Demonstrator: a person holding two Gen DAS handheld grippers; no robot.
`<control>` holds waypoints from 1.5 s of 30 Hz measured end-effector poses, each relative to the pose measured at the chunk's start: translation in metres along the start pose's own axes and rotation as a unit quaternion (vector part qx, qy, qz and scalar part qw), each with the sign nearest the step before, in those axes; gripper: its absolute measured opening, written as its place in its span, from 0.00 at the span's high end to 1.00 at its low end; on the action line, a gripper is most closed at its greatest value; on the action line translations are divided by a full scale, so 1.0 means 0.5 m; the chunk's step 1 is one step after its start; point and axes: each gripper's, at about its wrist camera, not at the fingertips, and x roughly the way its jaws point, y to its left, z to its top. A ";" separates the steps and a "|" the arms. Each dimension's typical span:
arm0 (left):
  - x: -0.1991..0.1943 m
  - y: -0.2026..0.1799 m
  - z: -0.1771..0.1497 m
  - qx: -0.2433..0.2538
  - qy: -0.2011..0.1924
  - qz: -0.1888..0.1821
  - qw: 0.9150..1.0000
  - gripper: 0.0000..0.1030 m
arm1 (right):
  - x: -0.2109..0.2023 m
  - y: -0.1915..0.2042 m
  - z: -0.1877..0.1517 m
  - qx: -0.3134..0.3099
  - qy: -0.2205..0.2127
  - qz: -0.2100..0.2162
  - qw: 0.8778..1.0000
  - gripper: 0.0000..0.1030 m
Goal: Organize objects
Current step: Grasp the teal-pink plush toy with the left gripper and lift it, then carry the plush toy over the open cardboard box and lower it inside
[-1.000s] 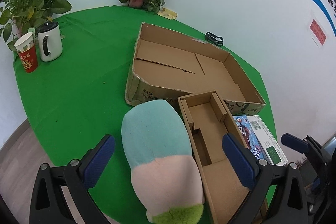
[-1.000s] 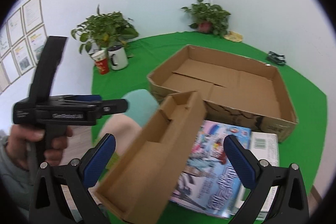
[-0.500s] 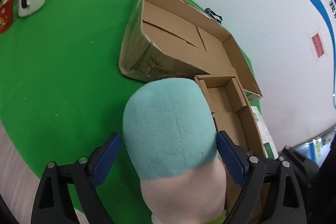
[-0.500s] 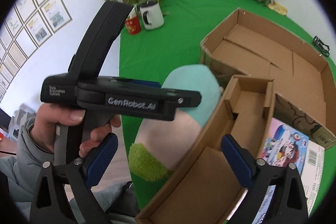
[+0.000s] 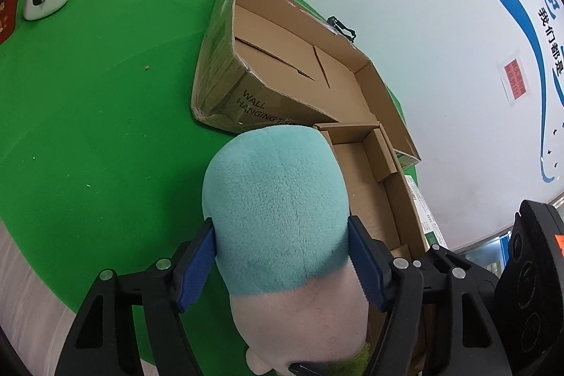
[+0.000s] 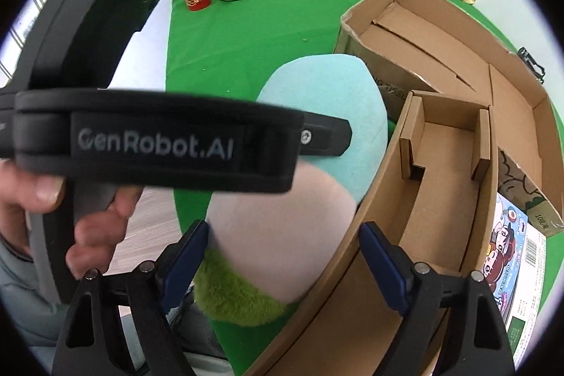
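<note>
Both sets of jaws are closing. On my left gripper (image 5: 282,265) the blue pads (image 5: 197,266) already press into the teal part of the plush toy (image 5: 278,210) from either side, so I have a grip on it. My right gripper (image 6: 282,265) straddles the toy's pink and green end together with the near wall of the narrow cardboard tray (image 6: 440,199); I cannot tell whether its pads are pressing yet, though the left one sits right against the fur.

The toy lies at the near edge of the green tablecloth (image 5: 105,94), touching the tray's side. Beyond both sits the large open cardboard box (image 5: 299,59). A picture book (image 6: 507,245) lies just past the tray. My left hand (image 6: 70,210) shows in the right camera, wrapped around the handle.
</note>
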 end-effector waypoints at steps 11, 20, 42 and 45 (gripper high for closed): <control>-0.058 -0.060 -0.004 0.023 -0.054 0.019 0.998 0.52 | -0.025 0.015 -0.020 0.002 -0.045 0.028 0.999 0.46; -0.063 -0.068 -0.002 0.012 -0.053 0.041 0.998 0.56 | -0.025 -0.007 -0.034 0.034 -0.058 0.079 0.995 0.48; -0.128 -0.277 0.078 0.106 -0.143 0.087 0.980 0.59 | -0.148 -0.120 0.020 0.029 -0.185 0.121 0.975 0.51; -0.129 -0.309 0.118 0.113 -0.154 0.085 0.978 0.59 | -0.161 -0.147 0.054 0.021 -0.200 0.113 0.973 0.51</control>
